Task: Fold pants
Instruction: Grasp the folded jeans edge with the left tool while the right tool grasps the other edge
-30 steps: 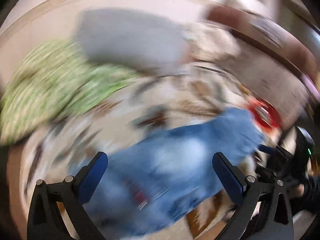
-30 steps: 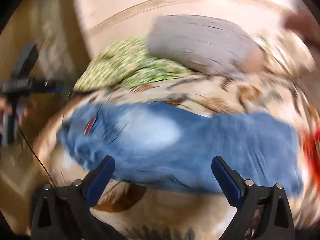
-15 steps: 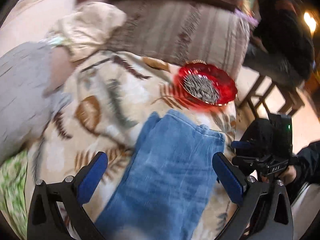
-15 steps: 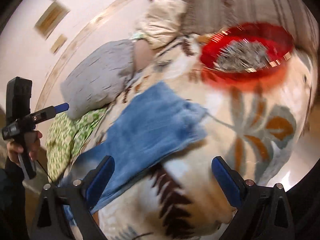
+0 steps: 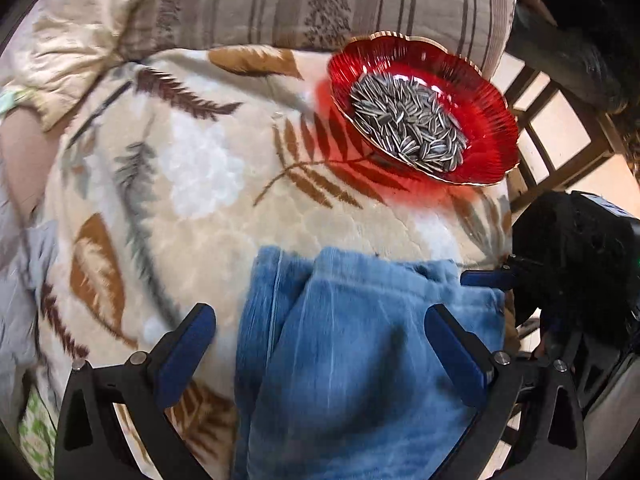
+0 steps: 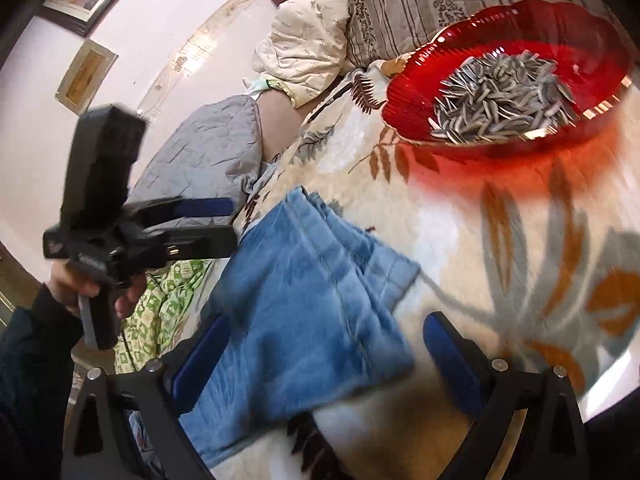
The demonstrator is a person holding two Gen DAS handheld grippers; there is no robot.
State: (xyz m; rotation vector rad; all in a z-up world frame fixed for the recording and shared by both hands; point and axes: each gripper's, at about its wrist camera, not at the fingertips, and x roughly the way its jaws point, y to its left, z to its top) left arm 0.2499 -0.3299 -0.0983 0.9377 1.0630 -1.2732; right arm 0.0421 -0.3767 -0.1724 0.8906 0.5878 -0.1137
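Note:
Blue pants (image 5: 360,344) lie on a leaf-patterned blanket (image 5: 192,176), leg ends toward a red bowl. They also show in the right wrist view (image 6: 304,300). My left gripper (image 5: 320,344) is open and empty, its fingers spread above the leg ends. My right gripper (image 6: 328,356) is open and empty over the near edge of the leg ends. The right gripper's body shows at the right of the left wrist view (image 5: 568,264). The left gripper's body, held in a hand, shows at the left of the right wrist view (image 6: 120,224).
A red glass bowl (image 5: 492,128) of sunflower seeds sits on the blanket just beyond the leg ends, also in the right wrist view (image 6: 412,96). A striped cushion (image 5: 320,0), a cream pillow (image 6: 304,48), a grey quilt (image 6: 200,152) and green cloth (image 6: 160,312) lie around.
Both grippers have swung from the pants' middle toward the leg ends near the red bowl. Both stay open and empty.

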